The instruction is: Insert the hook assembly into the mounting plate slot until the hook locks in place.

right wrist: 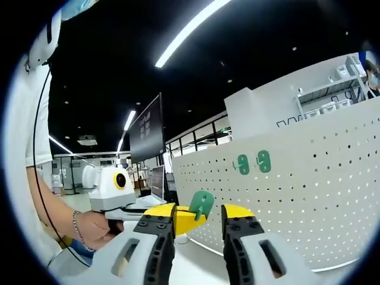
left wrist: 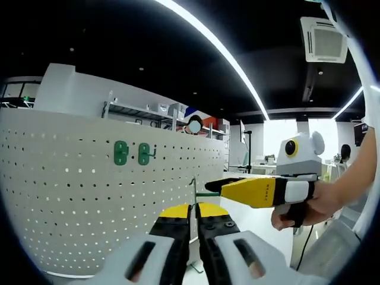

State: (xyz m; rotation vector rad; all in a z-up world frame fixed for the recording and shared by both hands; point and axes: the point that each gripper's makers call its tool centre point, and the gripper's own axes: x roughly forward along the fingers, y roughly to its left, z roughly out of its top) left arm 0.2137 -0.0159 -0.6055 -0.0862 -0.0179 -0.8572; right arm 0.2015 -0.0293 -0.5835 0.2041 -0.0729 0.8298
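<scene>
A thin green hook assembly [left wrist: 193, 189] stands upright between the tips of my left gripper [left wrist: 194, 209], which is shut on it. In the right gripper view its green plate [right wrist: 202, 202] sits in the gap of my right gripper [right wrist: 200, 210], whose jaws stand apart and open; the left gripper [right wrist: 178, 217] reaches in from the left with the hook. In the left gripper view my right gripper [left wrist: 217, 187] comes in from the right, tip at the hook. The white perforated mounting plate [left wrist: 71, 196] [right wrist: 309, 172] stands behind, apart from the hook.
Two green hooks [left wrist: 121, 152] [left wrist: 144, 153] hang on the perforated plate, seen also as hooks [right wrist: 241, 164] [right wrist: 263, 161]. A person's hand [left wrist: 309, 208] and arm [right wrist: 77, 228] hold the grippers. Shelves [left wrist: 154, 113] rise behind the plate; a monitor [right wrist: 146, 133] stands at the left.
</scene>
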